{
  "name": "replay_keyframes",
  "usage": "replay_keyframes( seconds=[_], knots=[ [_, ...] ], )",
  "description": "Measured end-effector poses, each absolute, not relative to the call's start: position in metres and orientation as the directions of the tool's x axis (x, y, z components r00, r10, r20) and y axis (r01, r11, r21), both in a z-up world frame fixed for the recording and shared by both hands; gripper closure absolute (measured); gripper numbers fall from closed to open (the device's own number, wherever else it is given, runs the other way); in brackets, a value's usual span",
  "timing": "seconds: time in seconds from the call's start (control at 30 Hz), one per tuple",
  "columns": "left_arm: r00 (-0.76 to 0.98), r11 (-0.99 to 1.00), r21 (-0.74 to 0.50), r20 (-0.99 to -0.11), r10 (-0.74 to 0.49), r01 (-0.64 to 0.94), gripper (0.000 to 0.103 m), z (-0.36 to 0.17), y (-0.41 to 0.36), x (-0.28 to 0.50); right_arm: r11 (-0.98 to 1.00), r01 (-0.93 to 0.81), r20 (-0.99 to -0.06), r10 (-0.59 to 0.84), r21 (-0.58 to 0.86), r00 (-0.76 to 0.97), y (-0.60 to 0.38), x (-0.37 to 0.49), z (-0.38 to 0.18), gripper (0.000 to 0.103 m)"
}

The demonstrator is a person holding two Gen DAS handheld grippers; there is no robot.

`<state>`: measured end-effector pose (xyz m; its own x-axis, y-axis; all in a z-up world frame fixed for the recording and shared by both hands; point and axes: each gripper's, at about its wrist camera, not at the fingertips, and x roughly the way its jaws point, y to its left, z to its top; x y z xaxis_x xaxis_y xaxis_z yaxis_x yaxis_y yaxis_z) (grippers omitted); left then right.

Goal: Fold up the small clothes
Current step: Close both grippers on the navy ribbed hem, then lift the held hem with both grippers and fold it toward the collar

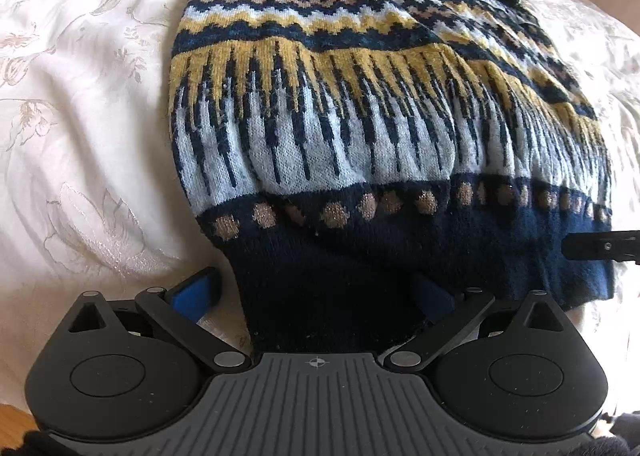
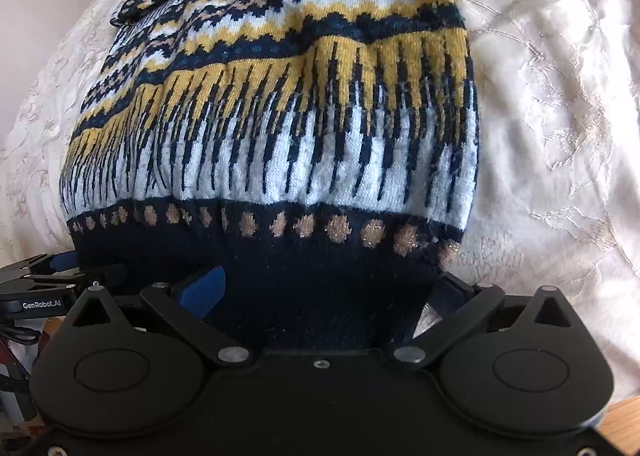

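Because each line starts from the garment and works outward, the labels follow that order.

Garment: a knitted sweater in navy, mustard, pale blue and tan bands lies on a white embroidered bedspread, its navy ribbed hem nearest both cameras.

Handling: judged soft, limp and fairly thick; it should drape and bunch rather than hold a shape, and the loose knit may snag on a fingertip. Light enough for a two-point lift.

Where to take hold: the ribbed hem, the firmest edge in view, one grip near each lower corner.

Left gripper: jaws spread wide, blue pads either side of the hem at the 6 o'clock edge of its view; the cloth sits between them but is not pinched.

Right gripper: jaws likewise spread wide around the hem at 6 o'clock; no squeeze on the fabric is visible.

Edges: in the left wrist view the sweater's side edge runs from 7 to 11 o'clock; in the right wrist view the opposite side runs from 4 to 1 o'clock. A sleeve or folded part lies toward 11 o'clock there.

Open room: bare bedspread flanks the sweater on both outer sides and beyond it toward 12 o'clock, room for carrying the hem upward. The grippers sit close together.
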<state>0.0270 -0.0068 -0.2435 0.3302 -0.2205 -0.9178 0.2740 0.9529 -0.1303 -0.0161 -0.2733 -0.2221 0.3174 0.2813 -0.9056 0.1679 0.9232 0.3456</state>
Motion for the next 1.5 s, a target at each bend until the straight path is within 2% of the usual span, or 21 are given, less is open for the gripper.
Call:
replay_keyframes(
  seconds=[0.2, 0.23, 0.3, 0.37, 0.4, 0.43, 0.47, 0.5, 0.53, 0.57, 0.7, 0.93, 1.0, 1.5],
  knots=[
    [0.334, 0.961, -0.112, -0.922, -0.195, 0.251, 0.001, -0.243, -0.009, 0.027, 0.914, 0.198, -0.904, 0.279, 0.353, 0.324, -0.276, -0.02, -0.221, 0.0],
    [0.33, 0.962, -0.111, -0.924, -0.192, 0.248, 0.003, -0.243, -0.01, 0.028, 0.917, 0.196, -0.907, 0.277, 0.348, 0.316, -0.275, -0.02, -0.22, 0.0],
    [0.333, 0.965, -0.111, -0.924, -0.189, 0.239, 0.013, -0.24, -0.01, 0.028, 0.914, 0.194, -0.906, 0.289, 0.358, 0.308, -0.274, -0.02, -0.219, 0.002],
    [0.346, 0.966, -0.128, -0.916, -0.203, 0.227, 0.032, -0.236, -0.007, 0.026, 0.904, 0.196, -0.896, 0.307, 0.38, 0.321, -0.277, -0.022, -0.215, 0.019],
    [0.349, 0.965, -0.138, -0.913, -0.212, 0.224, 0.038, -0.233, -0.006, 0.024, 0.899, 0.202, -0.893, 0.312, 0.388, 0.325, -0.278, -0.022, -0.214, 0.037],
    [0.352, 0.964, -0.146, -0.91, -0.218, 0.221, 0.048, -0.231, -0.004, 0.022, 0.889, 0.214, -0.887, 0.326, 0.406, 0.327, -0.282, -0.024, -0.212, 0.051],
    [0.357, 0.964, -0.152, -0.907, -0.224, 0.218, 0.06, -0.229, -0.003, 0.02, 0.875, 0.223, -0.878, 0.347, 0.429, 0.328, -0.286, -0.025, -0.211, 0.058],
    [0.363, 0.963, -0.161, -0.903, -0.232, 0.214, 0.066, -0.227, -0.001, 0.018, 0.86, 0.229, -0.868, 0.371, 0.456, 0.33, -0.29, -0.027, -0.21, 0.07],
    [0.366, 0.963, -0.172, -0.899, -0.24, 0.209, 0.077, -0.225, 0.0, 0.017, 0.852, 0.23, -0.86, 0.385, 0.471, 0.335, -0.292, -0.028, -0.209, 0.079],
    [0.368, 0.963, -0.181, -0.897, -0.246, 0.201, 0.084, -0.222, 0.002, 0.016, 0.849, 0.225, -0.854, 0.391, 0.479, 0.343, -0.293, -0.03, -0.206, 0.081],
    [0.401, 0.963, -0.212, -0.878, -0.264, 0.168, 0.091, -0.207, 0.013, 0.009, 0.84, 0.185, -0.821, 0.413, 0.51, 0.394, -0.295, -0.039, -0.186, 0.083],
    [0.478, 0.956, -0.257, -0.828, -0.295, 0.144, 0.093, -0.175, 0.026, -0.001, 0.824, 0.138, -0.76, 0.424, 0.55, 0.493, -0.297, -0.052, -0.15, 0.086],
    [0.503, 0.954, -0.266, -0.811, -0.297, 0.135, 0.096, -0.165, 0.028, -0.001, 0.82, 0.127, -0.742, 0.423, 0.557, 0.521, -0.299, -0.053, -0.141, 0.086],
    [0.616, 0.931, -0.334, -0.706, -0.349, 0.144, 0.097, -0.113, 0.032, 0.037, 0.809, 0.062, -0.637, 0.41, 0.585, 0.653, -0.307, -0.017, -0.085, 0.088]
  ],
)
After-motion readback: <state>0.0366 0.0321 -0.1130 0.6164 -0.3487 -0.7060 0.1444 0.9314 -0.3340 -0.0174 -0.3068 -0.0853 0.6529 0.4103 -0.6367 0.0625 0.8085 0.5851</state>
